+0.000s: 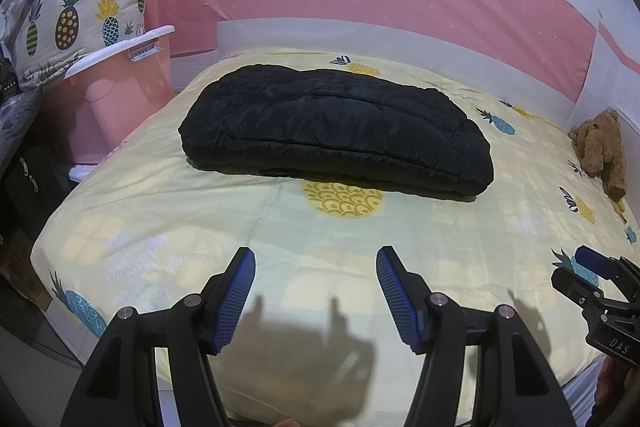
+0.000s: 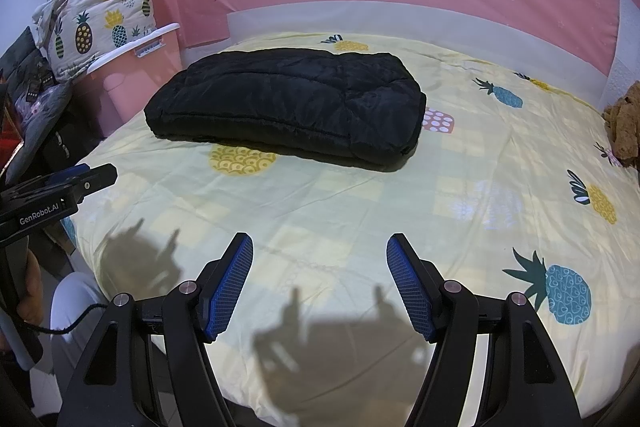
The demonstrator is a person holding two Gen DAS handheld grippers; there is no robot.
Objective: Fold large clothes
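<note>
Your left gripper hangs over the near edge of the pale yellow pineapple-print bedsheet with its blue-padded jaws spread wide and nothing between them. Your right gripper is just beside it, to its right, jaws likewise wide apart and empty. The black quilted puffer jacket, folded into a thick flat bundle, lies on the sheet well ahead of both grippers, straight in front of the left one and ahead and to the left of the right one. Beyond the jacket's left end stands a pink plastic bin with a white rim. Far off to the right of both grippers a brown plush toy sits at the bed's edge.
</note>
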